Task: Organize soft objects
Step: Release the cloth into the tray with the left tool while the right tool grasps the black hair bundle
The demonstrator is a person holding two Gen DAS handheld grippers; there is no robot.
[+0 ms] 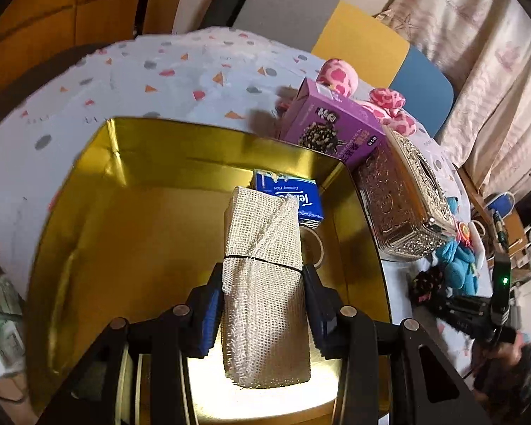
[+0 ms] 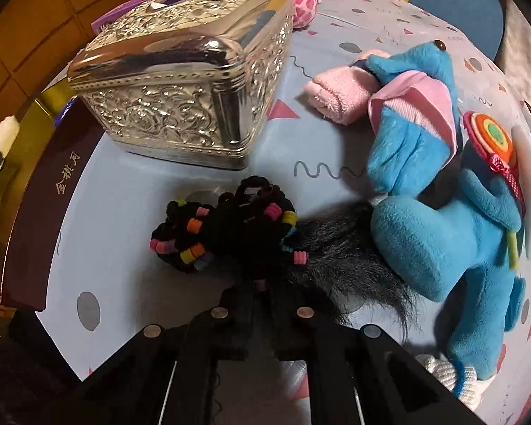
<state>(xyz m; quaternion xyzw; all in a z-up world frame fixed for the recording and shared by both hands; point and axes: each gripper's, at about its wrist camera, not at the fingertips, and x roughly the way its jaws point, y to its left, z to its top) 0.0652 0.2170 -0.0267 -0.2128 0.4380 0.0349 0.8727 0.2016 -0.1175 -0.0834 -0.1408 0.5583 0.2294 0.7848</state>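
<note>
My left gripper is shut on a rolled beige mesh cloth tied with a black band. It holds the roll upright over the open gold tin. A blue tissue pack lies in the tin behind the roll. In the right wrist view, my right gripper points down at the table. Its jaws are shut on the near edge of a bundle of black hair ties with coloured beads. A blue plush toy, a rolled pink towel and a black fur piece lie beside the bundle.
An ornate silver box stands just beyond the hair ties, beside the tin. A purple carton and a pink spotted plush sit behind it. A dark lid with gold characters lies at the left. A tape roll is in the tin.
</note>
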